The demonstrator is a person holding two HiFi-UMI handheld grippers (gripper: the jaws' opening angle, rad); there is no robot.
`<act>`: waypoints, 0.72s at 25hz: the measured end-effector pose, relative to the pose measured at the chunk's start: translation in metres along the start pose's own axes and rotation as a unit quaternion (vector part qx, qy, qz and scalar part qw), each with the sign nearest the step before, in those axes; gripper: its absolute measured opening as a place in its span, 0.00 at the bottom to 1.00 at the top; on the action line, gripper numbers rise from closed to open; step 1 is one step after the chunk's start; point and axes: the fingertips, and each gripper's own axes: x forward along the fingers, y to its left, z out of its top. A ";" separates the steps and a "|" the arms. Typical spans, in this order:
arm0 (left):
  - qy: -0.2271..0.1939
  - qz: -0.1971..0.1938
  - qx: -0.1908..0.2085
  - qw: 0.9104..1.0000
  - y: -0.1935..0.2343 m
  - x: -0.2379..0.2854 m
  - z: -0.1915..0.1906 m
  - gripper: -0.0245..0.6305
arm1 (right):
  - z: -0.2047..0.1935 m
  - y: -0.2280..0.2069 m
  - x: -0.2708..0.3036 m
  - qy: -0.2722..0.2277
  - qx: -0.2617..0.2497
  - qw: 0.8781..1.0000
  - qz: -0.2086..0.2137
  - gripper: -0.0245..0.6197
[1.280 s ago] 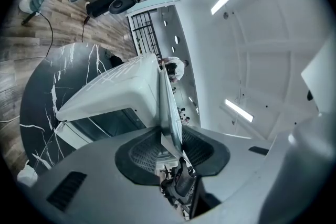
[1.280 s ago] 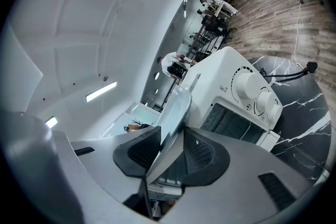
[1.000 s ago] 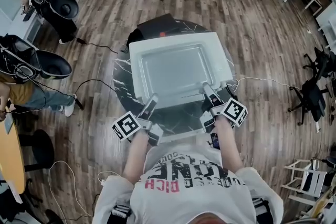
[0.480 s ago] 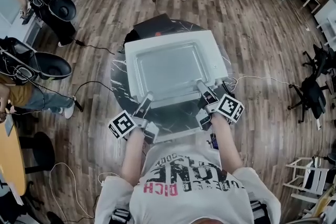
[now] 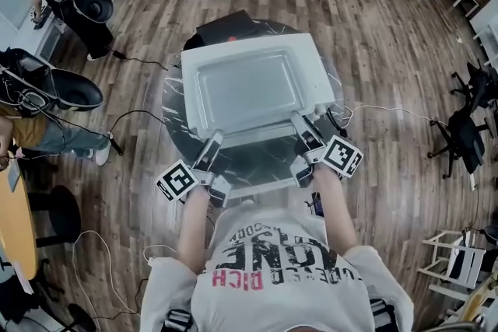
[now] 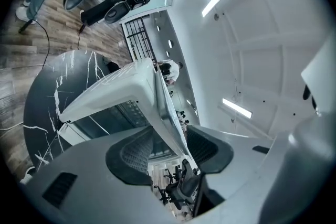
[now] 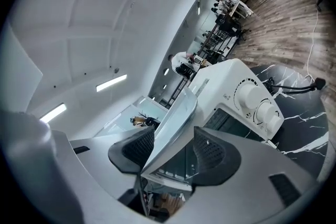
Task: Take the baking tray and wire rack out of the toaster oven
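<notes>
Your left claw (image 5: 214, 141) has just been opening. In the left gripper view its pads stand apart, with the near rim of the baking tray (image 5: 245, 89) running between them. There is a clear gap on one side, and the rim lies close by the other pad. Your right claw (image 5: 300, 125) has also just been opening and now stands wide. In the right gripper view the tray's rim passes between its two pads, and neither pad is pressing on it. So neither claw is clamping anything.

The baking tray lies flat on top of the white toaster oven (image 7: 226, 73), which stands in the middle of the round black marbled bench (image 5: 173, 109). Both of your claws reach in from the bench's near edge, the left at the tray's near-left corner and the right at its near-right corner. The oven's two knobs (image 7: 260, 105) sit just beside your right claw, below the tray. I cannot make out the wire rack for certain in any view.

A dark cable (image 7: 294, 86) trails over the bench's right edge. A black object (image 5: 226, 23) sits behind the oven at the far edge.
</notes>
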 end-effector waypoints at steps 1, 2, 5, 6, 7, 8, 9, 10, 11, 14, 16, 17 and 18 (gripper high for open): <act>-0.003 0.002 -0.001 1.000 0.000 -0.003 -0.002 0.31 | 0.000 -0.002 -0.005 -0.002 0.004 1.000 -0.002 0.36; -0.006 0.004 -0.002 1.000 0.001 -0.007 -0.005 0.31 | 0.001 -0.003 -0.010 -0.003 0.004 1.000 0.000 0.36; -0.013 0.010 -0.006 1.000 0.003 -0.019 -0.015 0.31 | 0.001 -0.005 -0.026 -0.009 -0.004 1.000 0.012 0.36; -0.016 0.011 -0.008 1.000 0.003 -0.022 -0.020 0.31 | 0.001 -0.011 -0.033 -0.011 0.000 1.000 0.000 0.36; -0.019 0.012 -0.011 1.000 0.002 -0.024 -0.024 0.31 | 0.000 -0.019 -0.042 -0.012 0.006 1.000 -0.016 0.36; -0.022 0.013 -0.014 1.000 0.002 -0.026 -0.028 0.31 | 0.001 -0.024 -0.050 -0.013 0.011 1.000 -0.026 0.36; -0.023 0.014 -0.012 1.000 0.000 -0.028 -0.032 0.31 | 0.002 -0.025 -0.056 -0.016 0.011 0.999 -0.025 0.35; -0.023 0.017 -0.009 1.000 -0.001 -0.031 -0.037 0.31 | 0.003 -0.025 -0.062 -0.020 0.008 1.000 -0.016 0.35; -0.024 0.018 -0.006 1.000 -0.002 -0.033 -0.042 0.31 | 0.005 -0.023 -0.067 -0.024 0.000 1.000 -0.004 0.35; -0.027 0.019 -0.006 0.999 -0.009 -0.040 -0.062 0.31 | 0.006 -0.017 -0.087 -0.032 -0.021 0.998 0.039 0.31; -0.032 0.021 0.002 0.999 -0.014 -0.045 -0.075 0.28 | 0.004 -0.023 -0.105 -0.038 -0.010 0.999 0.034 0.23; -0.033 0.024 0.013 0.999 -0.017 -0.046 -0.081 0.24 | 0.004 -0.026 -0.113 -0.041 -0.006 0.999 0.031 0.20; -0.032 0.028 0.026 0.999 -0.020 -0.048 -0.087 0.20 | 0.005 -0.029 -0.122 -0.043 -0.006 0.999 0.031 0.17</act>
